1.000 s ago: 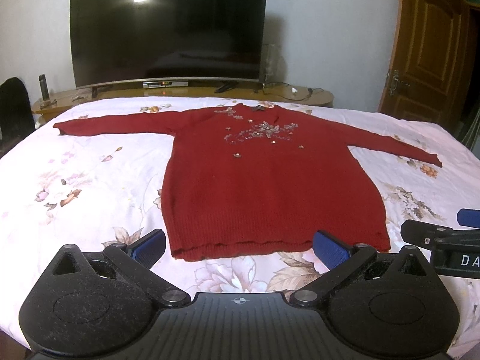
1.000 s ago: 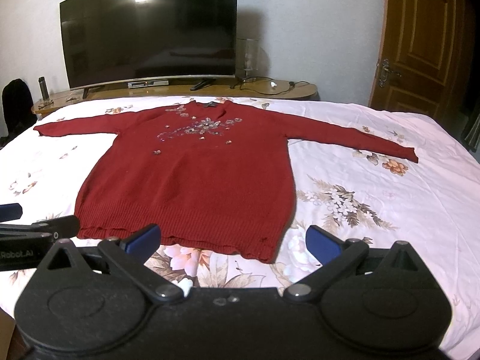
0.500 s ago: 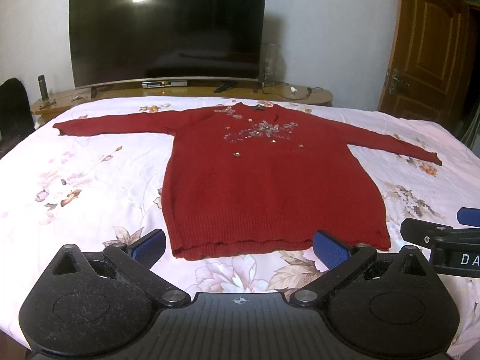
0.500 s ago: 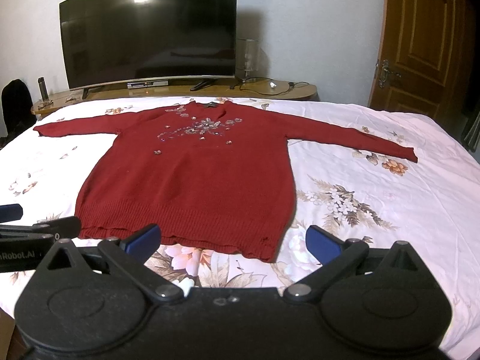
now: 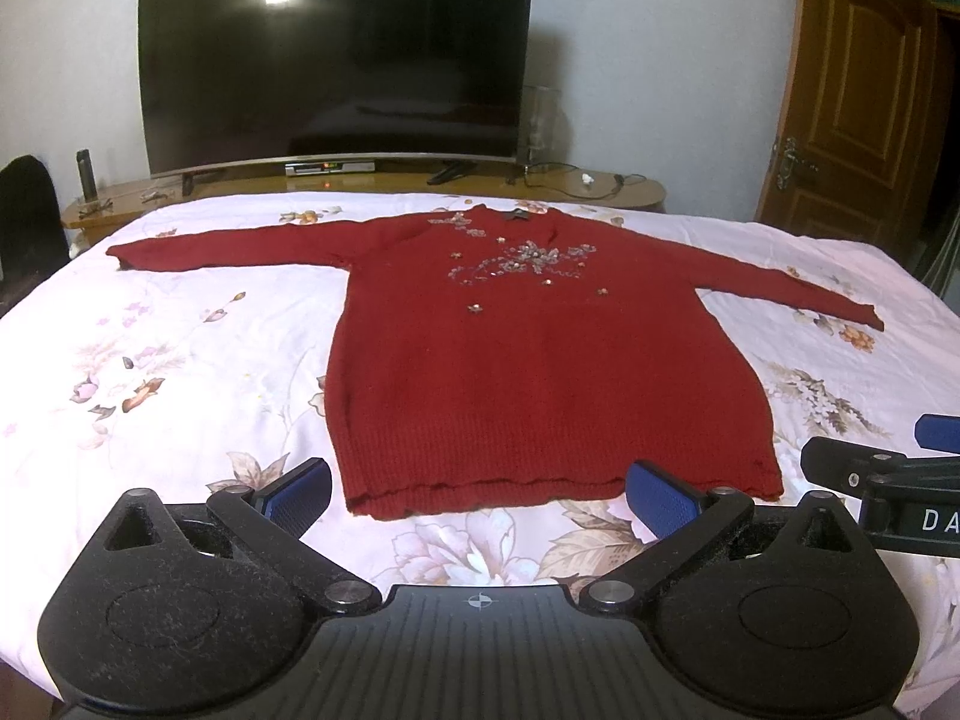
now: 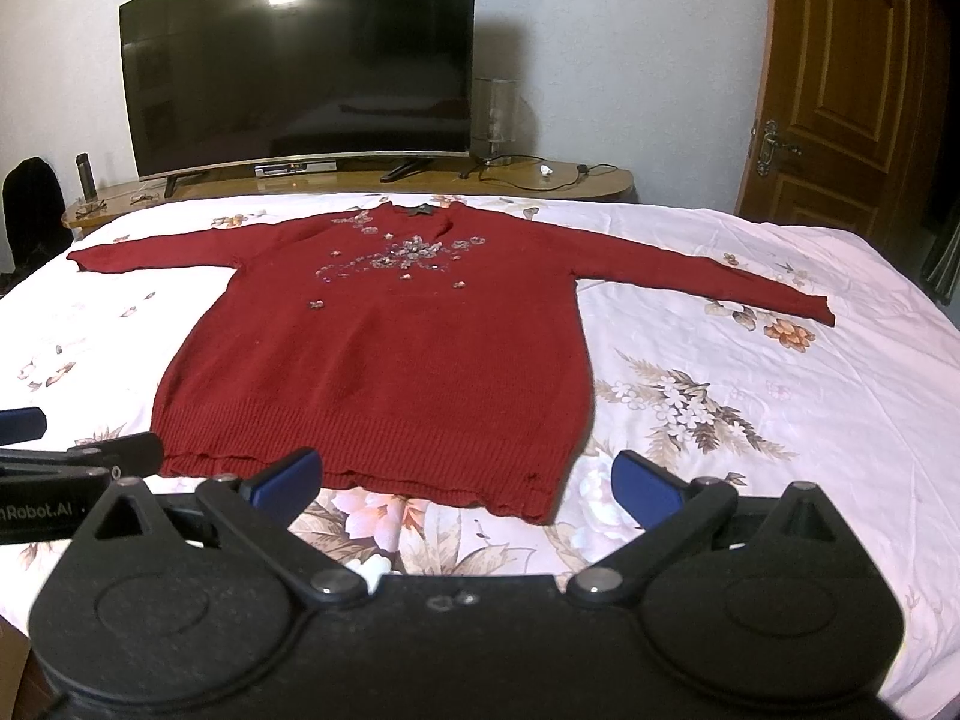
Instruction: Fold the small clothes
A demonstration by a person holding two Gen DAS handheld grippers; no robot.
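Lying flat and fully spread on the bed (image 5: 180,360): red sweater (image 5: 540,372), sleeves out, no fold made. Hovering near the hem: left gripper (image 5: 477,495) and right gripper (image 6: 465,480), both wide apart, holding nothing. Remaining: all folding.

The sweater (image 5: 540,372) lies flat on the bed (image 5: 180,360), hem nearest the grippers, sleeves spread left and right. The left gripper (image 5: 477,495) and right gripper (image 6: 465,480) hang side by side before the hem. Behind the bed stands a TV (image 5: 336,54), with a door (image 5: 864,90) to its right.
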